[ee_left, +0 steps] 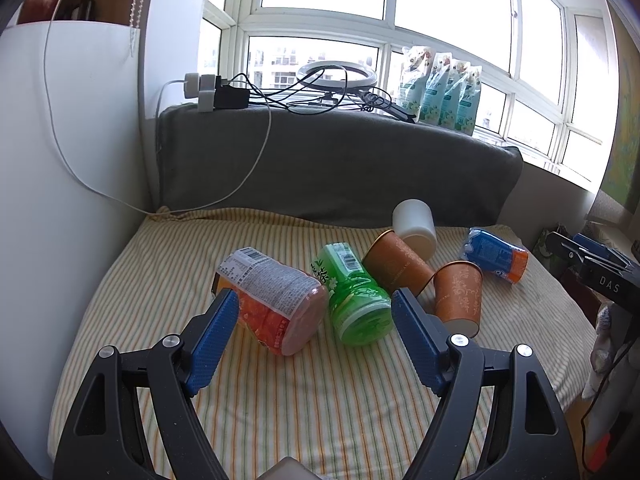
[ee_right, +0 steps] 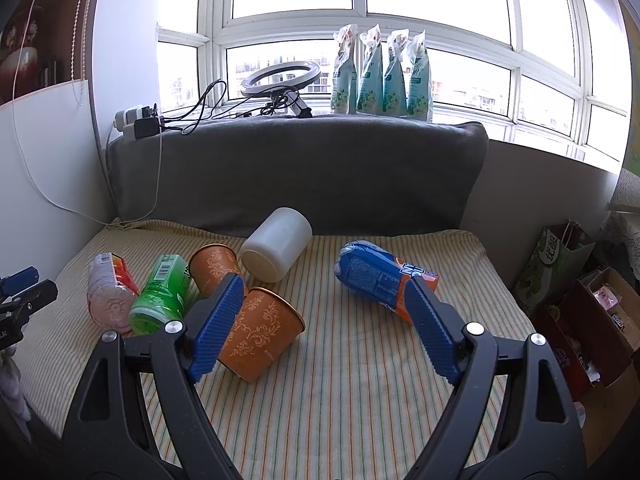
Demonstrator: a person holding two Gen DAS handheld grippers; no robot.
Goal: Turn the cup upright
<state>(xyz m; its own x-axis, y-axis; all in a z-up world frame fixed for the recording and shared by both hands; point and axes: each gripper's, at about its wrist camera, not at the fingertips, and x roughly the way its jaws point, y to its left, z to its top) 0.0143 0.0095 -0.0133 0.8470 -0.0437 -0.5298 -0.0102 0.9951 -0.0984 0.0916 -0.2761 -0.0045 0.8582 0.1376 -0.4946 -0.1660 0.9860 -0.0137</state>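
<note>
Cups: two orange (ee_right: 260,332) (ee_right: 212,270), one white (ee_right: 276,246); three bottles (ee_right: 384,276) (ee_right: 162,294) (ee_right: 110,290).

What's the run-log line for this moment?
left gripper: open, empty | right gripper: open, empty | near orange cup: on its side | far orange cup: on its side | white cup: on its side

- The right gripper (ee_right: 324,300) was held wide open above the striped cloth (ee_right: 360,400), with nothing between its blue pads (ee_right: 218,326).
- An orange paper cup (ee_right: 262,334) was seen lying on its side, just beside the left pad.
- A second orange cup (ee_right: 212,268) was lying behind it, next to a white cup (ee_right: 276,246), also tipped over.
- A green bottle (ee_right: 162,294), a pink-capped bottle (ee_right: 110,290) and a blue bottle (ee_right: 380,276) were lying on the cloth too.
</note>
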